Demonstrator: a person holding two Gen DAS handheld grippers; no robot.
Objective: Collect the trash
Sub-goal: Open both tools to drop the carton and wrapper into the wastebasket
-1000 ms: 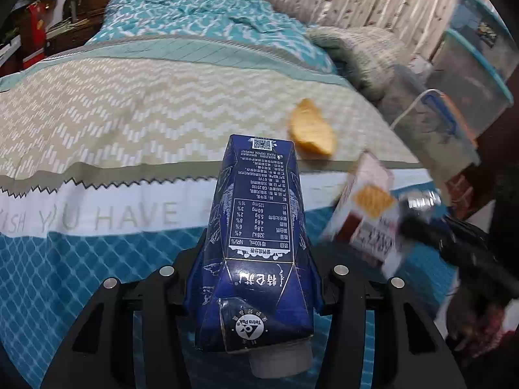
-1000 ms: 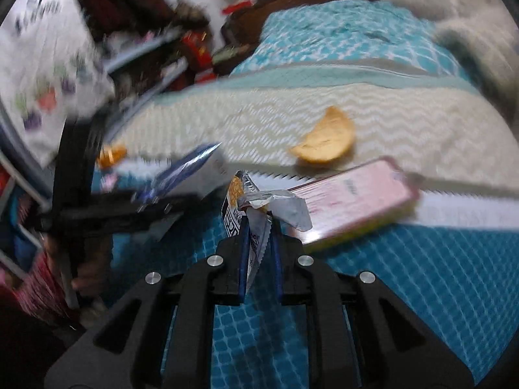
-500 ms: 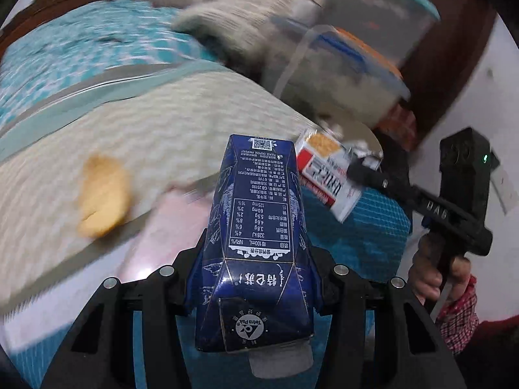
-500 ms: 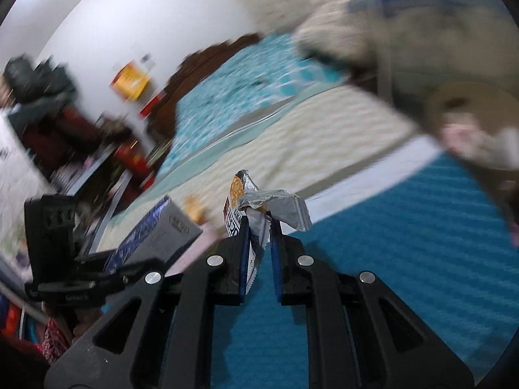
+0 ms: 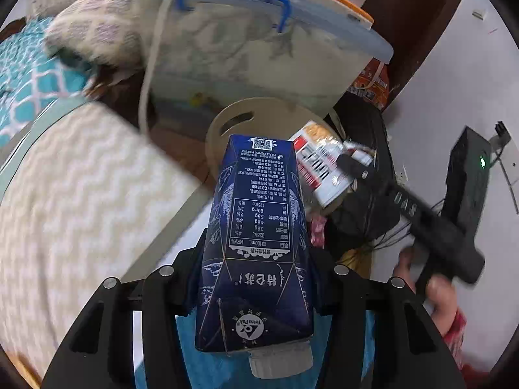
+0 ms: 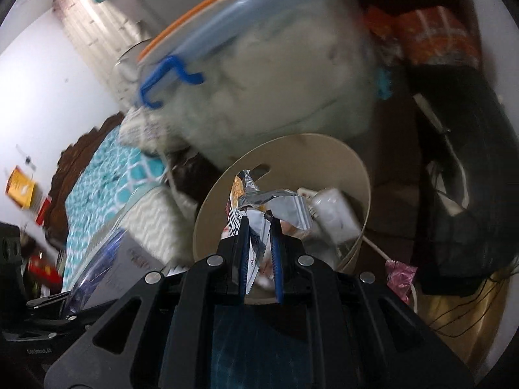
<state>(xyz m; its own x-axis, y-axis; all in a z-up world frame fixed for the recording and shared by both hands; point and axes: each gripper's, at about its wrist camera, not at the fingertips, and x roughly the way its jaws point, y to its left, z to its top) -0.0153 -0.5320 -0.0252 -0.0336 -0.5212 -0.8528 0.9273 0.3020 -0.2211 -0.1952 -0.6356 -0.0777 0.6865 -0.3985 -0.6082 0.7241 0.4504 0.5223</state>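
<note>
My left gripper [image 5: 256,278] is shut on a dark blue milk carton [image 5: 258,227], held cap toward the camera. My right gripper [image 6: 259,227] is shut on a silver snack wrapper [image 6: 269,204] and holds it over the open beige round bin [image 6: 356,168], which has trash inside. In the left wrist view the right gripper [image 5: 347,162] holds the red and white wrapper [image 5: 319,165] above the bin [image 5: 227,120], just right of the carton. The carton [image 6: 107,265] also shows at lower left in the right wrist view.
A clear storage box [image 5: 259,52] with a blue handle stands behind the bin. The bed with a chevron cover [image 5: 74,194] lies to the left. A black bag [image 6: 460,175] and cables lie on the floor to the right.
Both grippers have swung right from the bed toward the bin. The right gripper with the wrapper now sits over the bin opening. Both grips are unchanged.
</note>
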